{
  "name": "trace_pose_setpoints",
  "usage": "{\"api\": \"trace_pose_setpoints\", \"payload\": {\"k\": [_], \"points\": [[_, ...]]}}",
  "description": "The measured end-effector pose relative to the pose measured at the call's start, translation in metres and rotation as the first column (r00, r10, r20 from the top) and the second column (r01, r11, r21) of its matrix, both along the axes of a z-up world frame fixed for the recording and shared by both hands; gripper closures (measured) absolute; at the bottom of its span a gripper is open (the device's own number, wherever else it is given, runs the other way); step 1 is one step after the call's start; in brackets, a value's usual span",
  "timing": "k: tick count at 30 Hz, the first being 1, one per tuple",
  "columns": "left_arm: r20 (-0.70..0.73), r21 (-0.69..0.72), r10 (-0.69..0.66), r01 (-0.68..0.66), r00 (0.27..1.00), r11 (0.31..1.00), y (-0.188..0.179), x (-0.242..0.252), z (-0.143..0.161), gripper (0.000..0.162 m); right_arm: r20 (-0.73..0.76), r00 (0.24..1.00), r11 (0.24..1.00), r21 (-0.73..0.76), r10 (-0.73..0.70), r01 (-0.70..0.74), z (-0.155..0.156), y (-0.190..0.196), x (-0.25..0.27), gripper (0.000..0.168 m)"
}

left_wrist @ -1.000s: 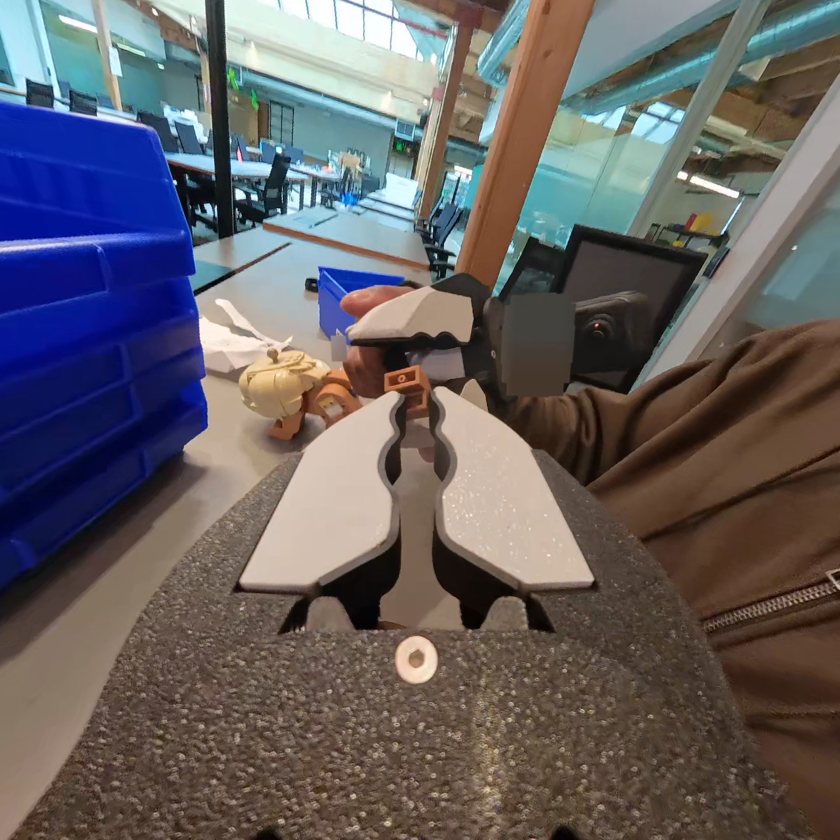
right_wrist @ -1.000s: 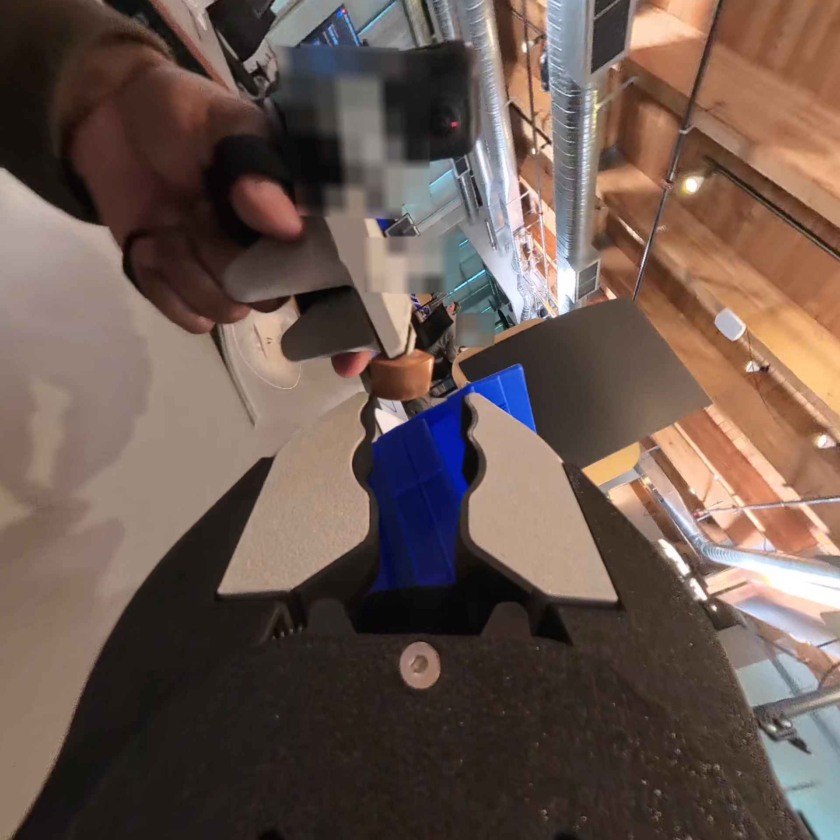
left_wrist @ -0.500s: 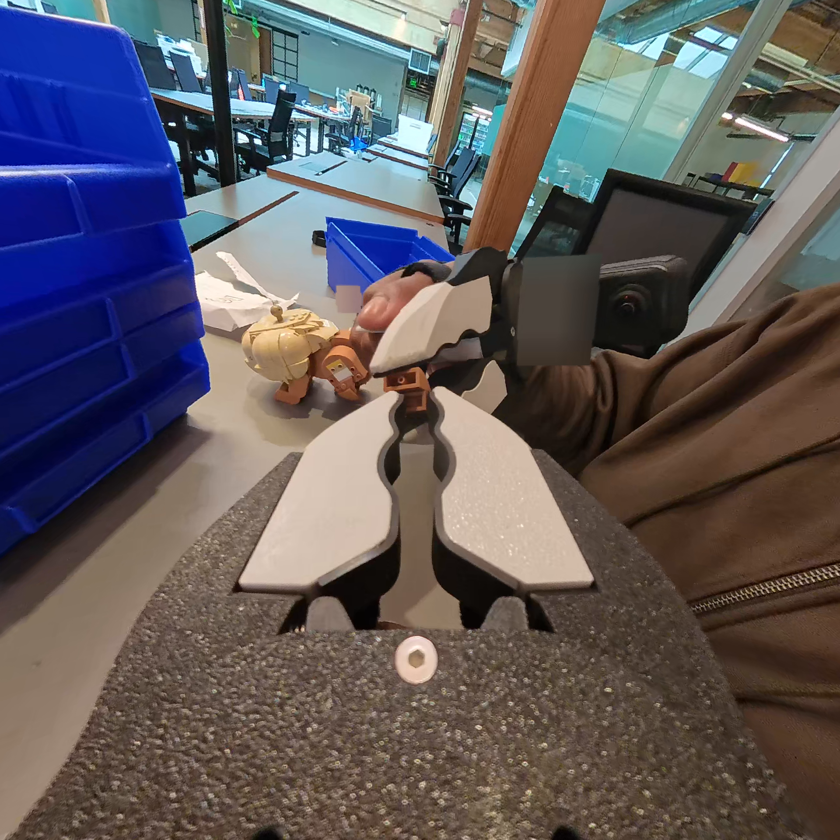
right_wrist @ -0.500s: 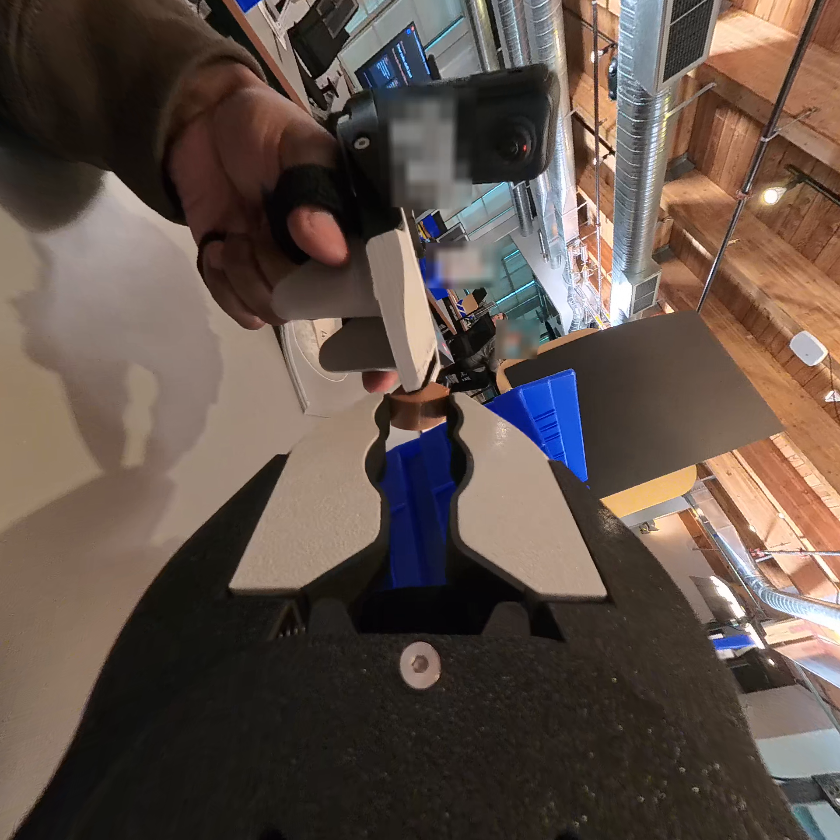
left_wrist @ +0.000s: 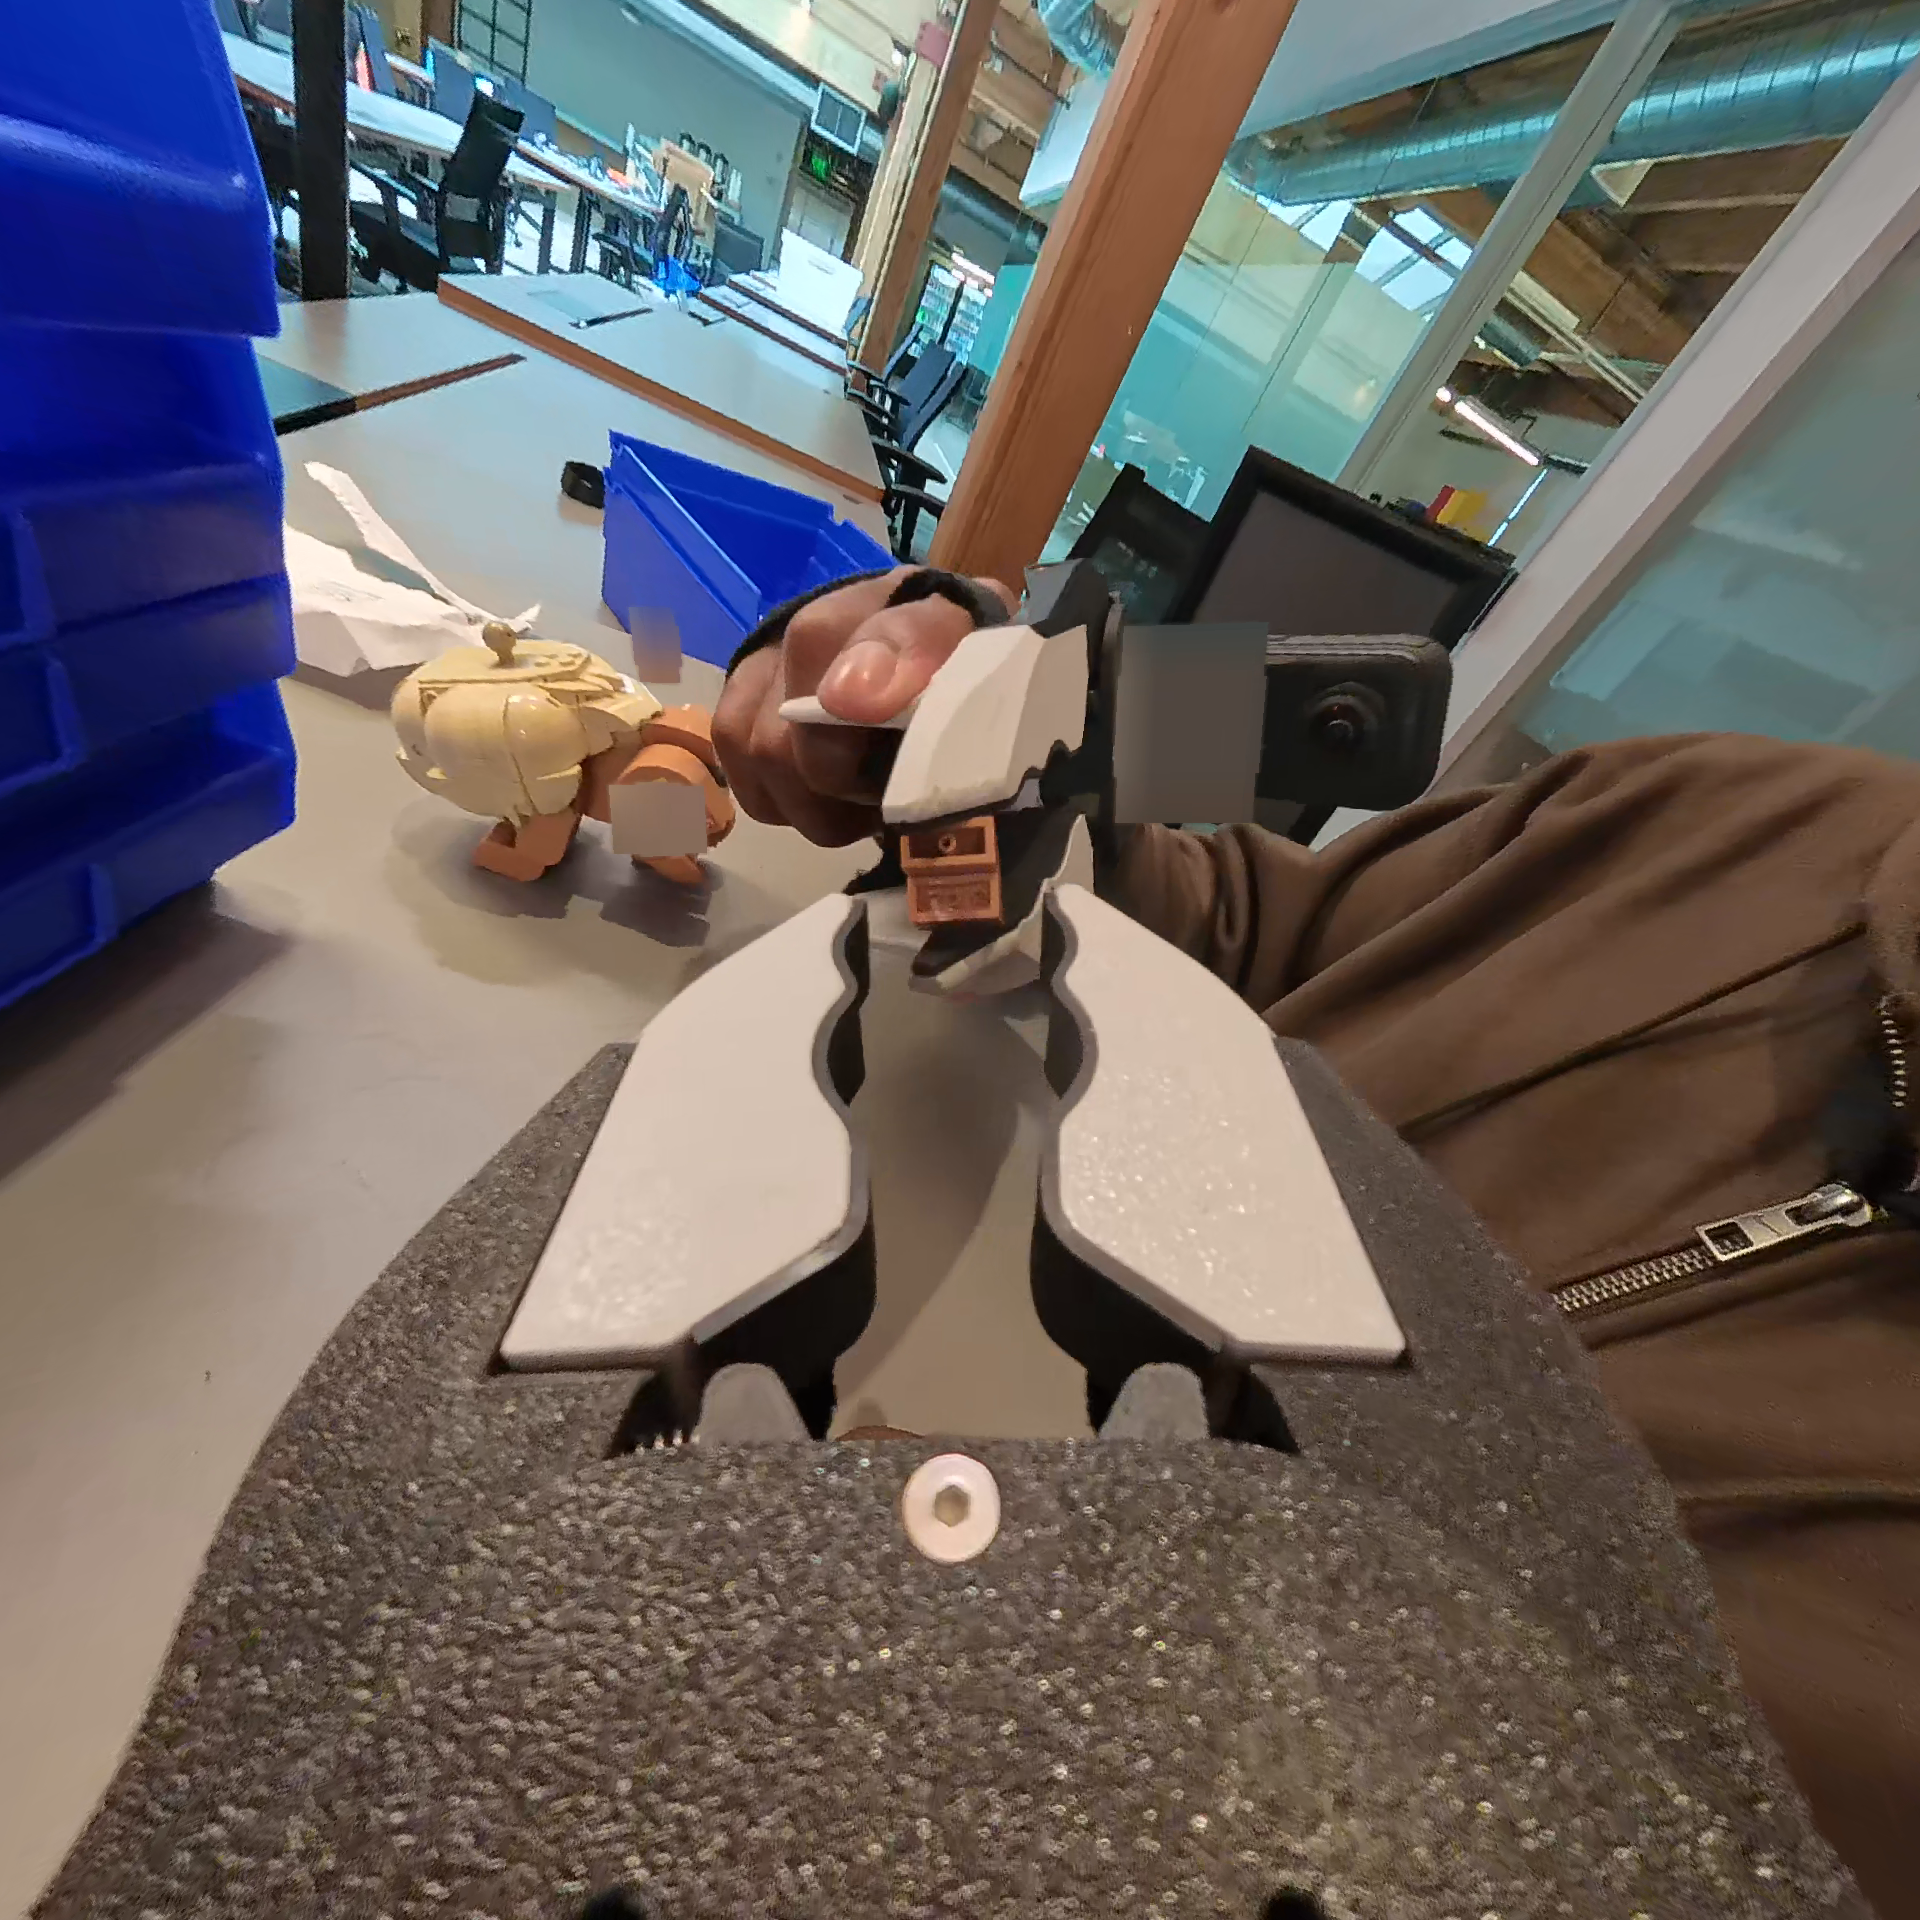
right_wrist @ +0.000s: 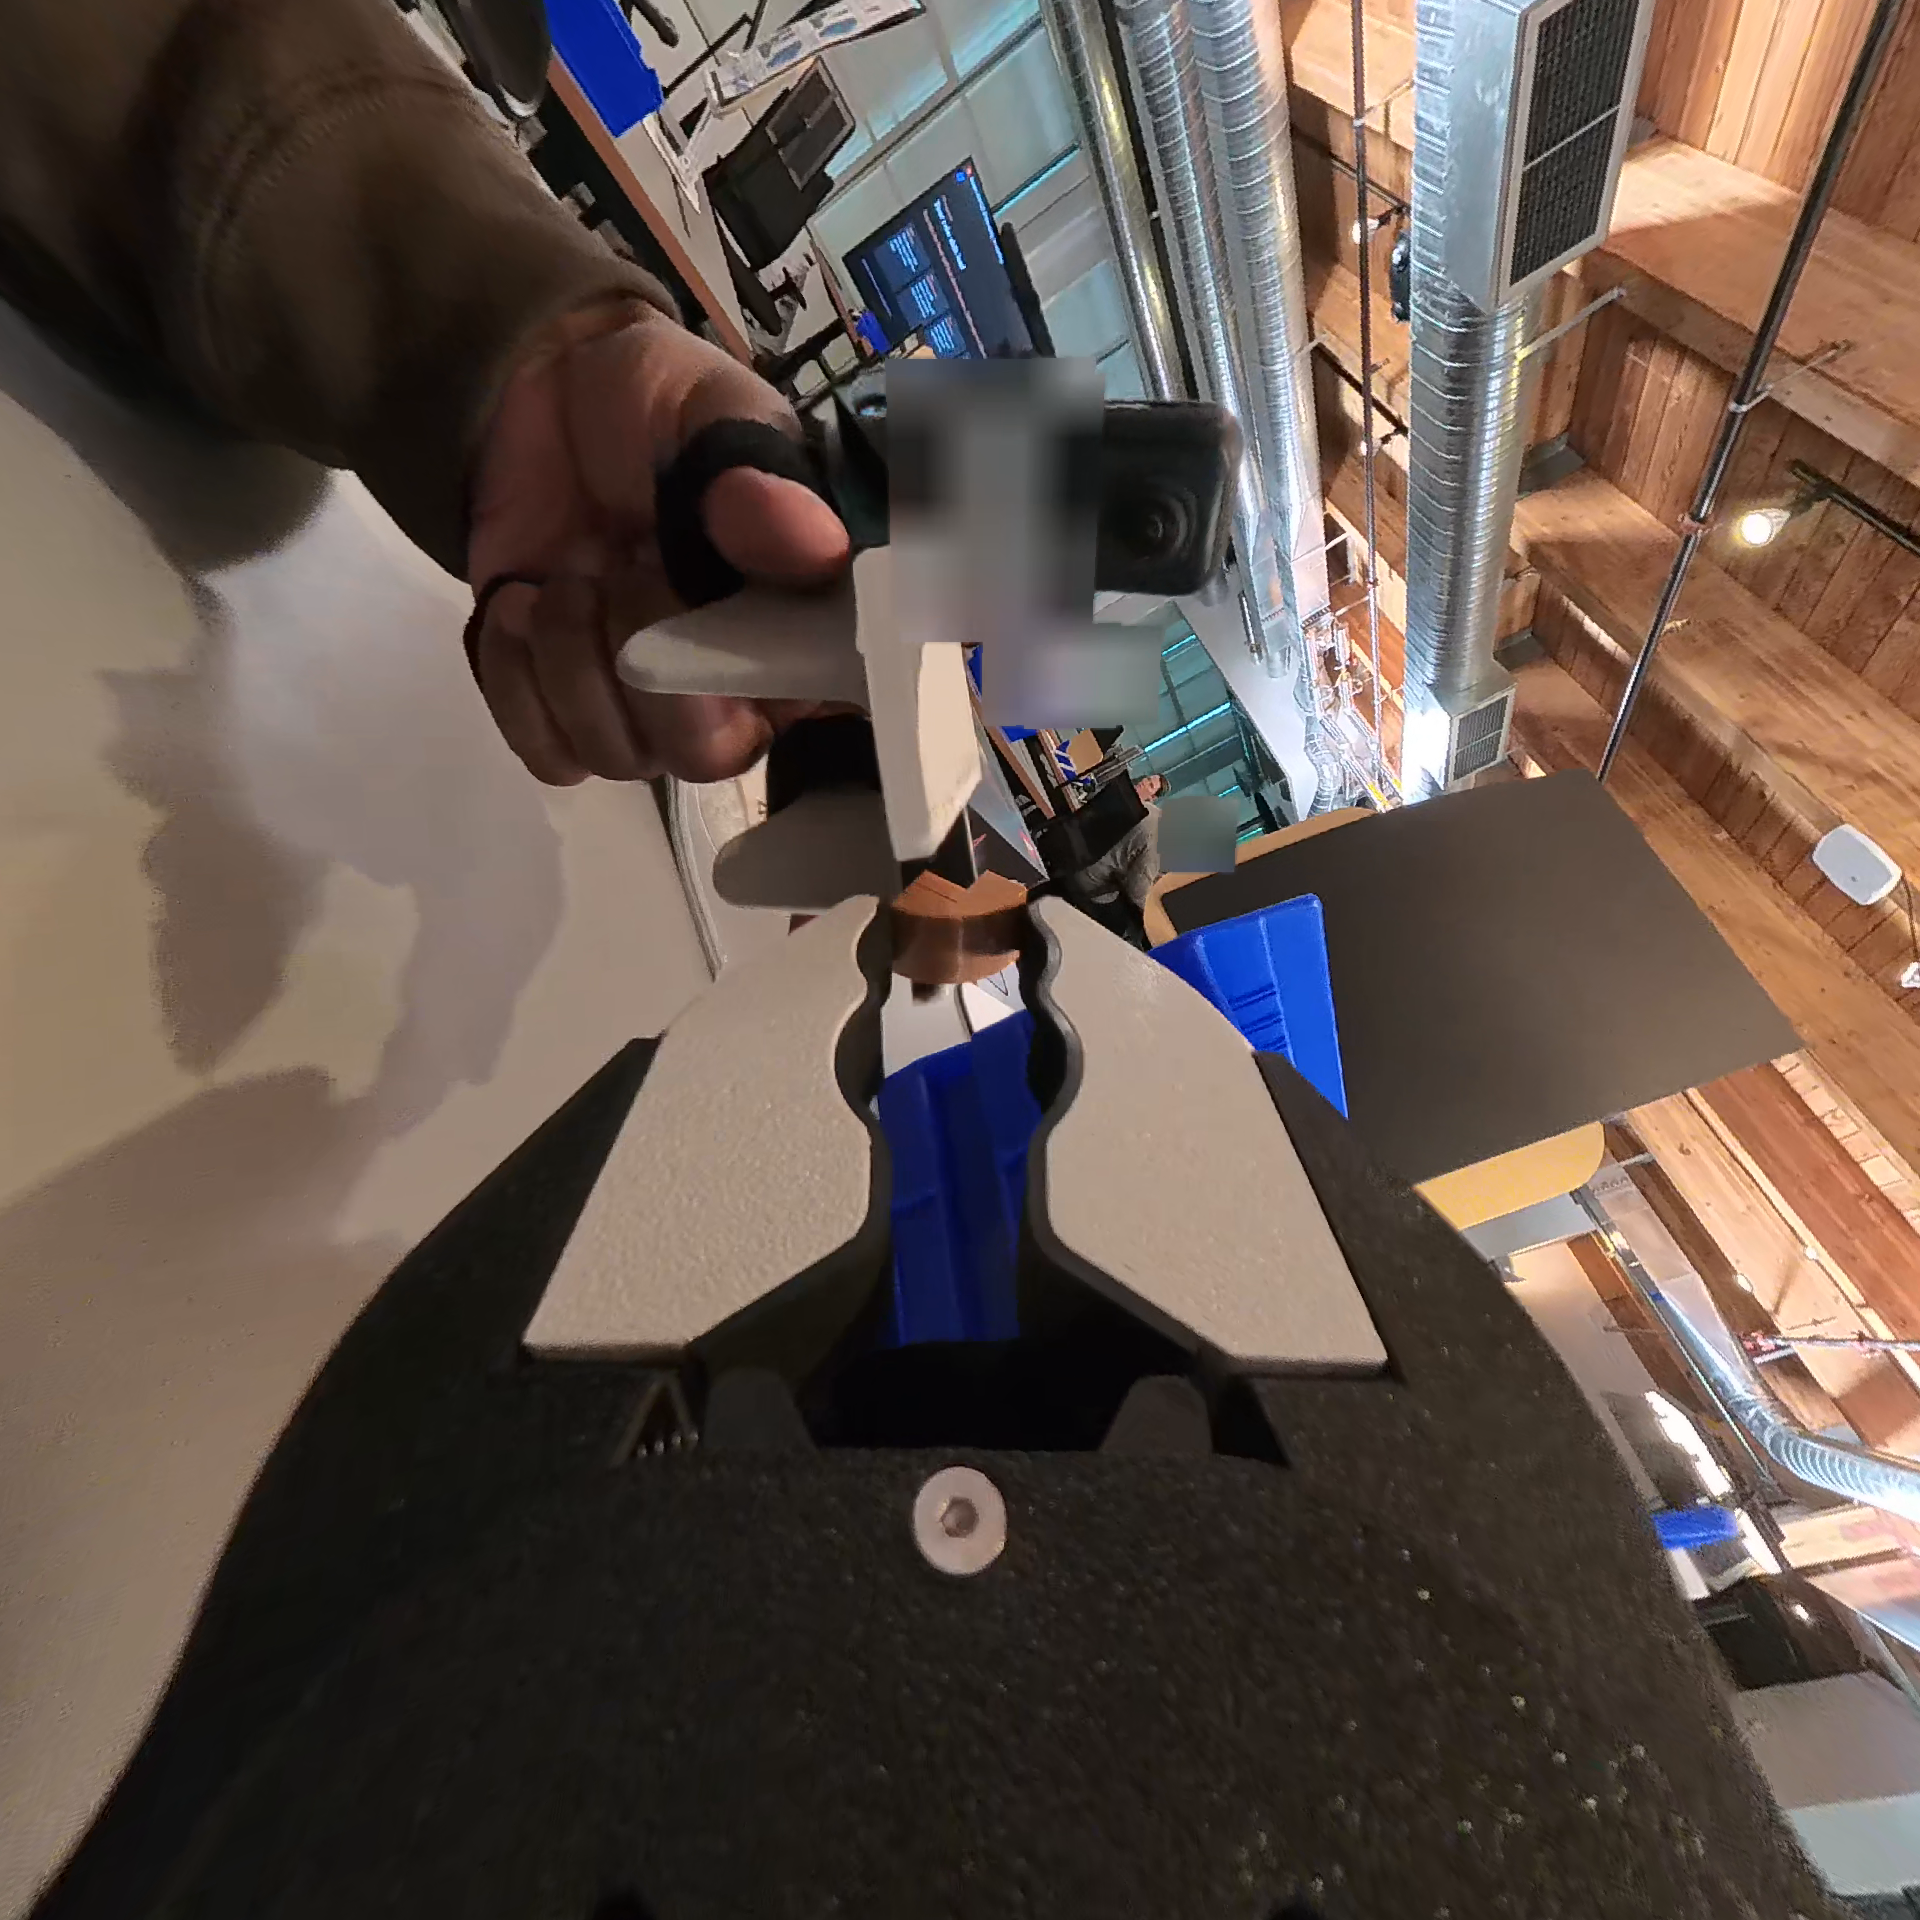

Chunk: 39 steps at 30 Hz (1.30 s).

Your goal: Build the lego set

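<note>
The blue bins (left_wrist: pixel 125 520) stood stacked at my left on the grey worktop (left_wrist: pixel 312 1039), the tan and cream lego model (left_wrist: pixel 540 748) beside them. My left gripper (left_wrist: pixel 951 914) stood parted, holding nothing. The small brown lego piece (left_wrist: pixel 951 868) hung just past its tips, gripped in the jaws of my right gripper (right_wrist: pixel 951 935)

The right gripper (right_wrist: pixel 951 935) has its two grey fingers (right_wrist: pixel 748 1132) closed on a small brown round brick (right_wrist: pixel 951 940) at their tips. Just beyond, the left gripper (right_wrist: pixel 914 810), held in a hand (right_wrist: pixel 613 582), points down with its tip touching the brick's top. A blue bin (right_wrist: pixel 961 1164) shows between the fingers, the pale table (right_wrist: pixel 312 831) off to the left.
</note>
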<state>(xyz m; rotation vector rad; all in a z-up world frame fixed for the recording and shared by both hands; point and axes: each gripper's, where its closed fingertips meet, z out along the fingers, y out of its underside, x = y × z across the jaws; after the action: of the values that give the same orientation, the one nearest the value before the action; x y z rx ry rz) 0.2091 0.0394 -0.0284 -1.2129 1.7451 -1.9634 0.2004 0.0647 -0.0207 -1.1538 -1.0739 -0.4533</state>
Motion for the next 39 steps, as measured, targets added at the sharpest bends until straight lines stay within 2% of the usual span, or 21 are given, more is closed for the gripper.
{"api": "trace_pose_setpoints", "payload": {"k": [3,8,15,24,30,39], "points": [[-0.007,-0.013,-0.006,0.006,1.000,1.000,0.000,-0.001,0.000,0.131,0.006,1.000,1.000,0.001,0.010,-0.010,-0.001,-0.001,-0.002,0.145],[-0.003,-0.022,-0.024,0.024,1.000,0.999,0.000,-0.003,0.001,0.145,0.017,1.000,1.000,0.004,0.008,-0.008,-0.001,-0.001,-0.002,0.145],[-0.004,-0.018,-0.024,0.024,1.000,1.000,-0.001,-0.002,-0.001,0.146,0.035,0.999,1.000,-0.005,0.009,-0.009,-0.005,-0.001,-0.004,0.145],[0.025,-0.069,-0.105,0.106,0.994,0.992,-0.010,-0.009,0.005,0.146,-0.052,0.993,0.993,-0.040,0.109,-0.111,0.002,-0.011,-0.012,0.146],[0.024,-0.059,-0.144,0.145,0.989,0.988,-0.015,-0.013,0.005,0.146,-0.052,0.988,0.987,-0.058,0.144,-0.147,0.001,-0.016,-0.016,0.145],[-0.068,-0.095,-0.212,0.206,0.975,0.974,-0.021,-0.020,-0.001,0.146,-0.019,0.984,0.979,-0.094,0.178,-0.180,-0.004,-0.021,-0.022,0.146]]}}
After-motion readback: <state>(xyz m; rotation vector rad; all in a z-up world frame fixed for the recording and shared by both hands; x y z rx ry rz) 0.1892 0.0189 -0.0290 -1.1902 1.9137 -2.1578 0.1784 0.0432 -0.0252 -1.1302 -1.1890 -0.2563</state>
